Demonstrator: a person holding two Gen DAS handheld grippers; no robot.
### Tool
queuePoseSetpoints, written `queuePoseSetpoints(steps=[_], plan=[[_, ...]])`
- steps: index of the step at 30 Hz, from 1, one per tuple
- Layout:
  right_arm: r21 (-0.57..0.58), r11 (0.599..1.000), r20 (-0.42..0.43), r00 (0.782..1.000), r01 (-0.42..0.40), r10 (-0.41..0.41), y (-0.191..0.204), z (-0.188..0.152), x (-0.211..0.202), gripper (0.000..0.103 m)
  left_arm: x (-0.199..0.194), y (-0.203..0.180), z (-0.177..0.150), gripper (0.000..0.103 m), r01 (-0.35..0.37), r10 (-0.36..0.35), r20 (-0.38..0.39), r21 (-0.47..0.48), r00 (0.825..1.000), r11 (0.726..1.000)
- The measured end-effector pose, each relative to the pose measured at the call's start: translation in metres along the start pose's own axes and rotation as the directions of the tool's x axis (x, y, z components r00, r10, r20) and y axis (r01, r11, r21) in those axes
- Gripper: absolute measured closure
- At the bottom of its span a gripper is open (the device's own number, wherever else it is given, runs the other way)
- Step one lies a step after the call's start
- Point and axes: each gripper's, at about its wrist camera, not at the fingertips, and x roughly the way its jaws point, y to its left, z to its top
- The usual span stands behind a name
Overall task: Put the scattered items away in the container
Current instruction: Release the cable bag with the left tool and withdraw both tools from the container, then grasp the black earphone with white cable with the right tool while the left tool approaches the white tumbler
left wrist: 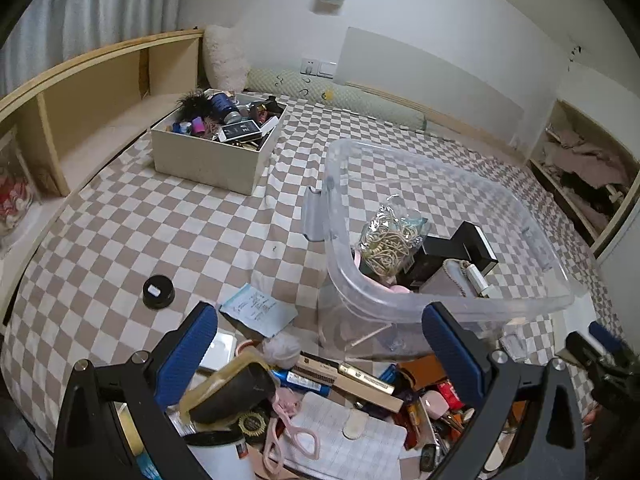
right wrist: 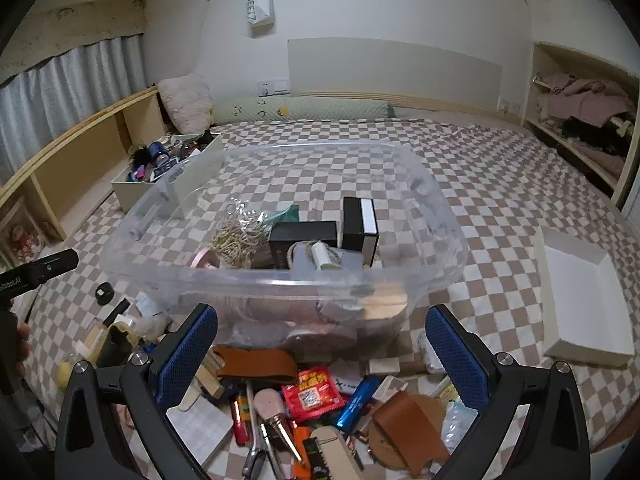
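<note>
On my screens: left tool (left wrist: 320, 344) and right tool (right wrist: 322, 344) both spread, empty, above the clutter pile (right wrist: 320, 400) at 6 o'clock; clear container (right wrist: 280, 276) at 12 o'clock on the bed (right wrist: 500, 200).

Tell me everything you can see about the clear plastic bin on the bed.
The bin is a see-through plastic tub with rounded corners, a thick rolled rim and a moulded handle on its left end. It has no lid on and sits upright on the checkered bedspread, just behind the pile of clutter. It is only partly filled: a bag of beige cord, two black boxes and a grey pouch lie inside near its front wall. Neither gripper touches it.
</note>
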Motion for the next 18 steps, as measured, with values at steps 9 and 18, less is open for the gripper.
queuePoseSetpoints(steps=[9,18], plan=[[0.018,1.0,-0.097,0.995,0.006,-0.005,-0.019,-0.025,0.016,0.0,-0.004,-0.009,-0.023,0.0,0.049,-0.044,-0.067,0.067,0.997,0.997],[0.072,0.997,-0.224,0.975,0.017,-0.001,-0.038,-0.053,0.027,0.0,0.002,0.004,-0.049,0.0,0.035,-0.018,-0.135,0.123,0.991,0.992]])
